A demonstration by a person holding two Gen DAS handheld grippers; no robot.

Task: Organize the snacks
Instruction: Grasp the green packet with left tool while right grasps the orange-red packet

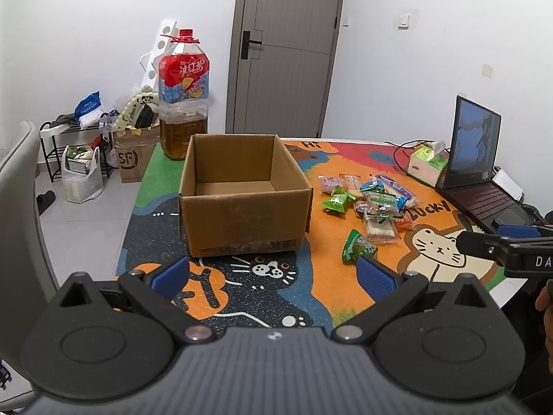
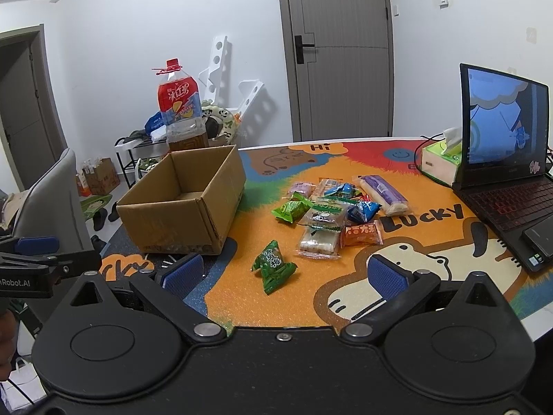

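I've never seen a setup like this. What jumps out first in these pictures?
Probably the bright cartoon table mat, with a pile of colourful snack packets in its middle and one green packet lying apart, nearer the camera. Left of the pile sits an open cardboard box with nothing visible inside, a big bottle of iced tea behind it. Both claws, left claw and right claw, hang open, holding nothing.

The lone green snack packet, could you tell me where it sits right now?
The green snack packet lies alone on the orange mat, nearer the camera than the snack pile, right of the cardboard box, just ahead of the open right gripper.
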